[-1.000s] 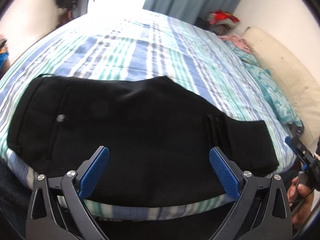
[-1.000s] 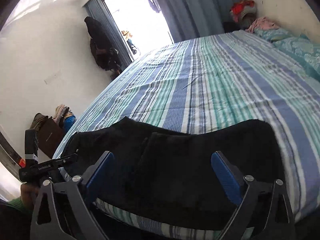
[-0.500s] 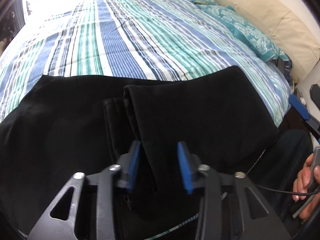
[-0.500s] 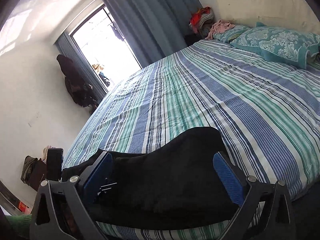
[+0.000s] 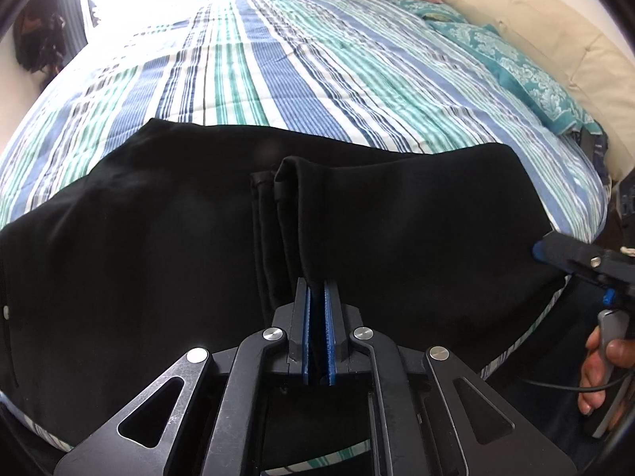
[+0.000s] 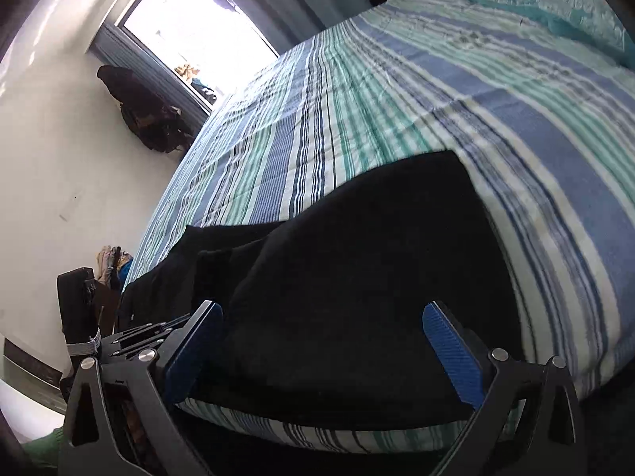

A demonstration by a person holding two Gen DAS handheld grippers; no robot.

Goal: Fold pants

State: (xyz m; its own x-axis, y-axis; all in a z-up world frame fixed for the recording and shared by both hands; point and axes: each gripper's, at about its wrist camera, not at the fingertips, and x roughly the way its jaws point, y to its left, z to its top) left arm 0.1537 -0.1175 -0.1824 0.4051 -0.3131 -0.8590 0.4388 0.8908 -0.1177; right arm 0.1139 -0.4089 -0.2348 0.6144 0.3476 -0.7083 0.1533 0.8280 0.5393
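While my left gripper (image 5: 317, 317) pinches the black pants (image 5: 158, 246) on the bed (image 5: 317, 79), jaws tight on the cloth, my right gripper (image 6: 321, 337) gapes, pants between its jaws.

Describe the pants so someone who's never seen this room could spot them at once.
Start at the bed with the blue, teal and white striped cover. Along its near edge lie the pants, the only plain black thing on it, doubled over so the cuffs lie midway along them. The left gripper is shut on that cuff edge.
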